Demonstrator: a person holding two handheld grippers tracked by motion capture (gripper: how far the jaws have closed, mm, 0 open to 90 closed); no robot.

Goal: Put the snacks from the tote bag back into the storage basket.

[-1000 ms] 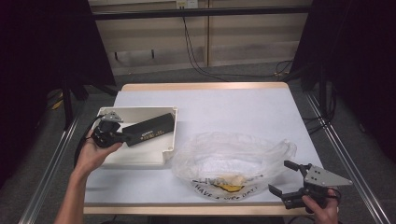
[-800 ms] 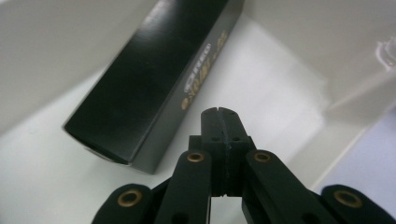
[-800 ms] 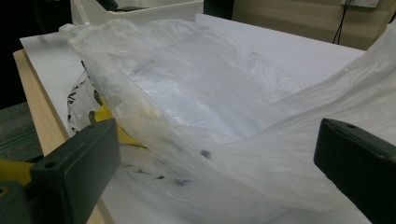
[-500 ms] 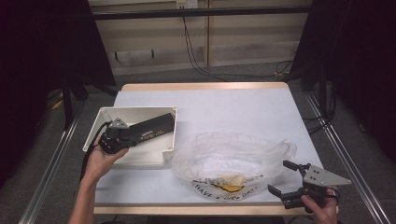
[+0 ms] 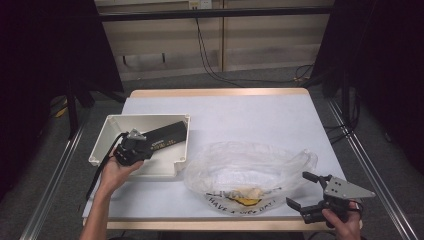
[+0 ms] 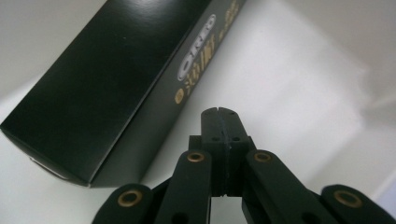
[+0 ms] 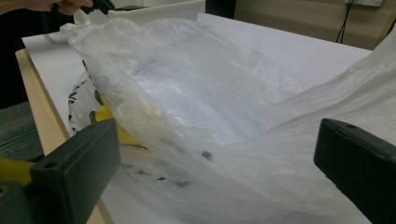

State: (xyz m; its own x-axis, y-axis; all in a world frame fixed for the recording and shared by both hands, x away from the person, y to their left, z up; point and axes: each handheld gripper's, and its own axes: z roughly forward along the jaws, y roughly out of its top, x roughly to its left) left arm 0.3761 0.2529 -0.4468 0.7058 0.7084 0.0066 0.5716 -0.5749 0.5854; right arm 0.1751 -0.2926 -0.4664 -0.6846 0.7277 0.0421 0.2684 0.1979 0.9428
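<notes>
We judge the work to be at an early stage: the long black cardboard box with gold lettering lies untouched inside the shallow white plastic tray, slanting from the tray's middle up to its far right corner, and nothing has been lifted out yet. The tray sits at the left edge of the white-topped table. Our left gripper is down in the tray at the box's near end, just beside it; in the left gripper view its jaws are pressed together with nothing between them, the tips aimed at the tray floor alongside the box. The crumpled clear plastic bag with black and yellow print rests near the table's front edge, right of the tray. Our right gripper waits at the front right corner with jaws spread wide, facing the bag without touching it. What remains, as we read it, is gripping the box and moving it.

Compared with a second ago, our left hand has sunk lower into the tray and drawn closer to the box's end; the right gripper, bag and box are unchanged.
</notes>
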